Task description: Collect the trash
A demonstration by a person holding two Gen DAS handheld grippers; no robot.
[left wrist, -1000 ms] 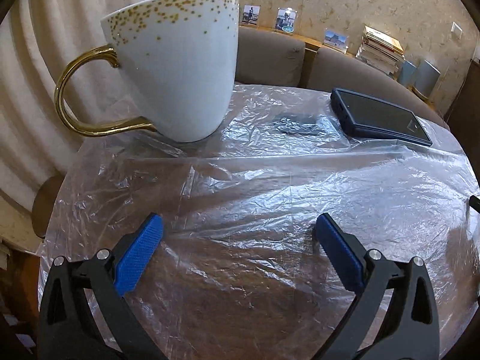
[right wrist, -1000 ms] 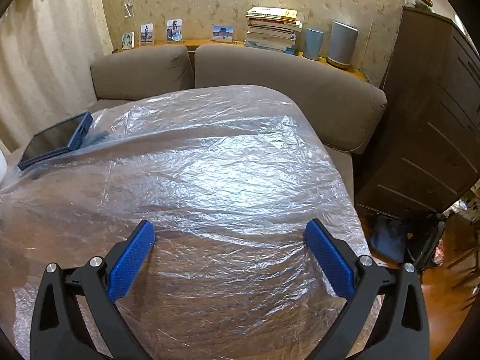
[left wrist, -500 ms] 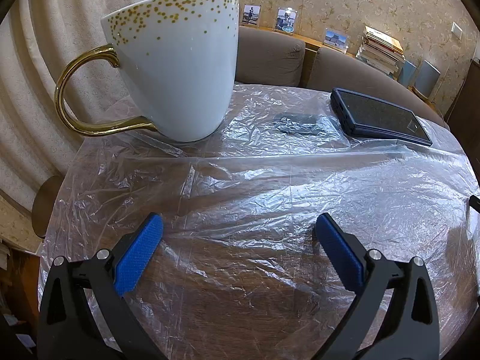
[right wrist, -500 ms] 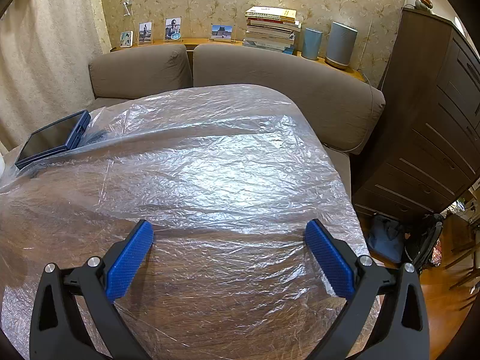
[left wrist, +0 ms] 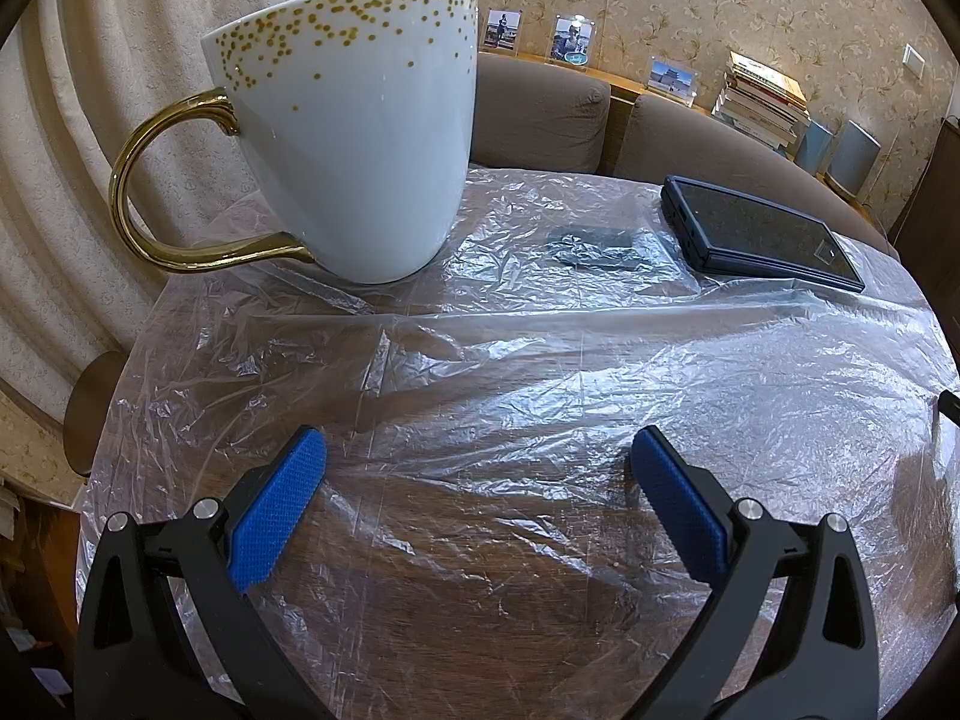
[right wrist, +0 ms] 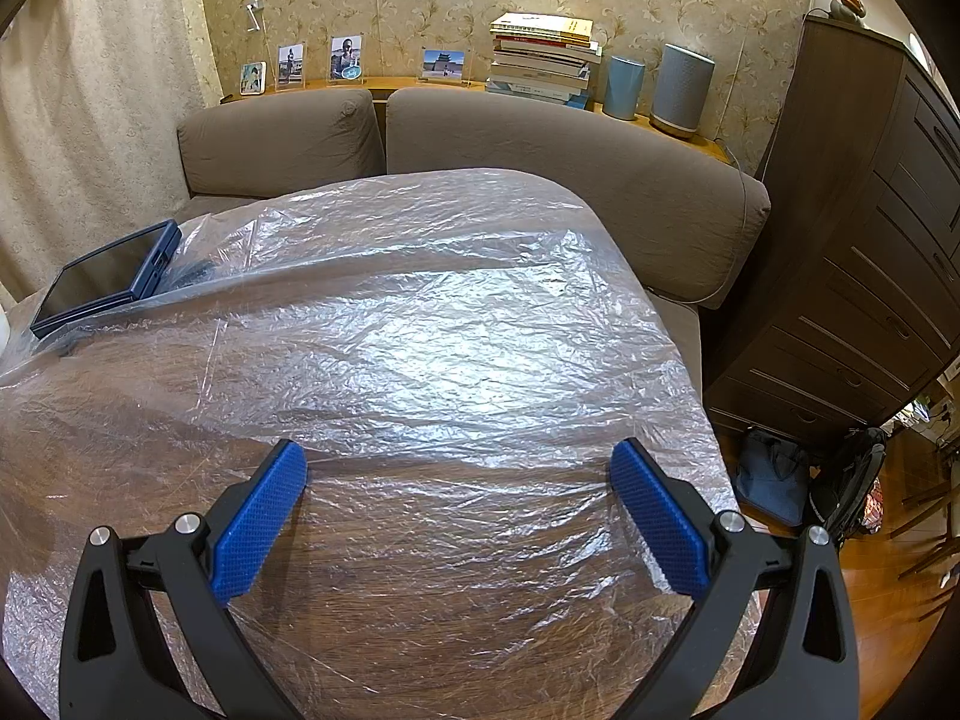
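Jaws wide on both, left gripper point(left wrist: 477, 468) & right gripper point(right wrist: 459, 483) holding nothing, low over worktop point(right wrist: 420, 618), clear crinkly plastic sheet point(left wrist: 540, 372) spread across whole top, glossy, creased, under white gold-dotted mug point(left wrist: 360, 144) & dark tablet point(left wrist: 762, 234).

I count one mug point(left wrist: 360, 138), one tablet point(left wrist: 762, 234), four photo frames point(right wrist: 347, 60), two speakers point(right wrist: 681, 87).

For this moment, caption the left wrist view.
Open left gripper hovers over plastic sheet, facing gold-dotted mug and tablet.
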